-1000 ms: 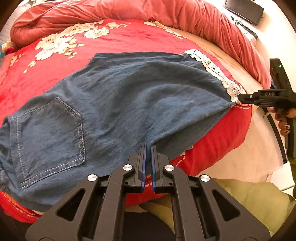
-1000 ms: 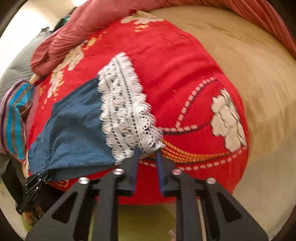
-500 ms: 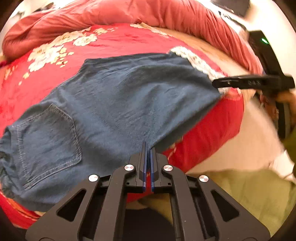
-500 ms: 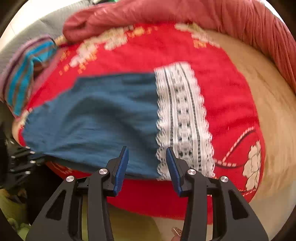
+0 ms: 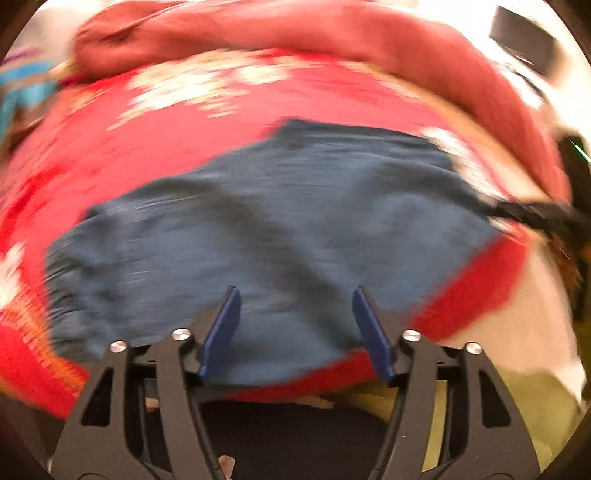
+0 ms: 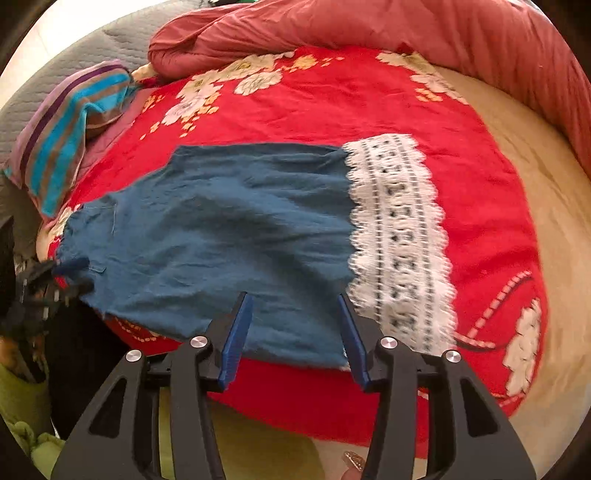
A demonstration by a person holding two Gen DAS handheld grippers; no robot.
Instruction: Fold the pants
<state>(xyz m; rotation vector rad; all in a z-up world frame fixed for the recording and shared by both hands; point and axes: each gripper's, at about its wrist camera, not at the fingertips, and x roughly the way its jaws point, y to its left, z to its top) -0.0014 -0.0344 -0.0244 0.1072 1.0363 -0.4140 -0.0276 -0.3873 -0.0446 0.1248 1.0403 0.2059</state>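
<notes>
Blue denim pants point(image 6: 229, 236) with a white lace hem point(image 6: 399, 240) lie flat, folded leg on leg, on a red floral blanket point(image 6: 332, 103). My right gripper point(image 6: 293, 297) hovers over their near edge, just left of the lace. Its jaws are opening and no cloth is pinched between the blue pads. In the blurred left wrist view my left gripper point(image 5: 295, 295) hangs over the near edge of the pants point(image 5: 280, 229), jaws opening wide, pads off the fabric. Each gripper shows in the other's view: the right gripper point(image 5: 517, 212) by the hem, the left gripper point(image 6: 70, 275) at the waist end.
A rolled pink-red duvet point(image 6: 369, 26) rims the back and right of the bed. A striped cloth point(image 6: 70, 129) lies at the left on a grey quilted cover point(image 6: 92, 40). Beige sheet point(image 6: 535, 184) shows at right. Green fabric point(image 6: 258, 443) is just below the grippers.
The left gripper was shut on the near edge of the pants and now stands open, swung left. The right gripper let go of the lace corner, rolled, moved left over the leg and opened wider.
</notes>
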